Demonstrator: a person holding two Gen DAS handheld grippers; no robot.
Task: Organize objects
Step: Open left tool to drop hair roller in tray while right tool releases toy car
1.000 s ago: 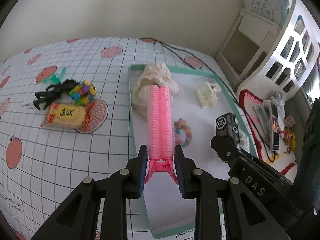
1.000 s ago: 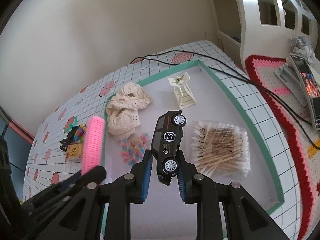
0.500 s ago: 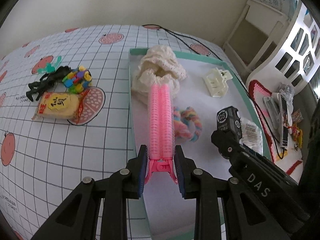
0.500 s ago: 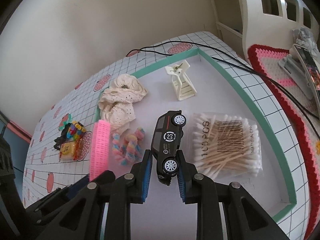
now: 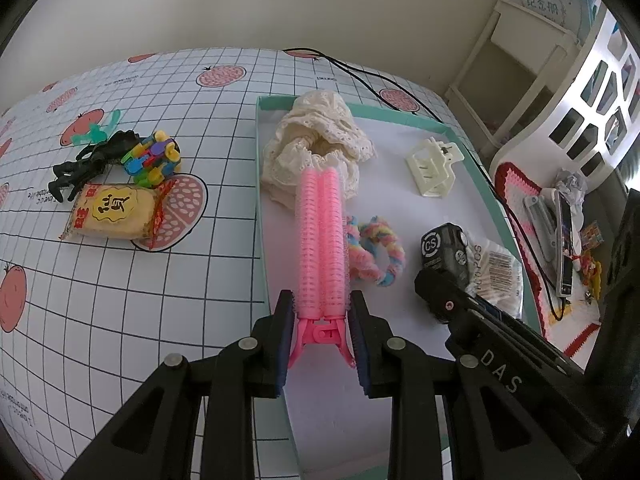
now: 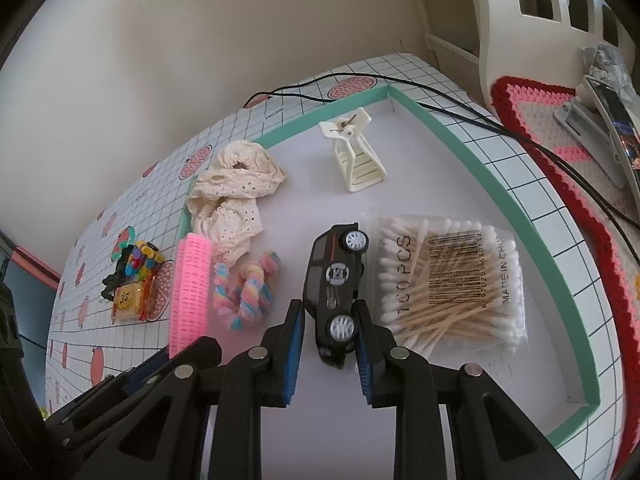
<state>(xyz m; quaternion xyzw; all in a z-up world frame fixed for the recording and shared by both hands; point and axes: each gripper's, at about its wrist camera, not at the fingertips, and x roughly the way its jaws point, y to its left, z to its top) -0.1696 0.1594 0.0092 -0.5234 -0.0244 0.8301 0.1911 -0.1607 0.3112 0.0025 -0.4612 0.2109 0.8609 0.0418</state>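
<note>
Left gripper (image 5: 320,326) pinches a pink hair roller (image 5: 321,236); right gripper (image 6: 329,342) clamps a toy car (image 6: 335,280) over the tray (image 6: 472,148).

A home is shown here, likely a bedroom or a child's room. A tablecloth (image 5: 168,288) printed with a grid and fruit is spread underneath. At two o'clock a white shelf unit (image 5: 600,92) with cut-out cubbies is seen, and a crocheted mat (image 6: 560,128) is laid beside it.
</note>
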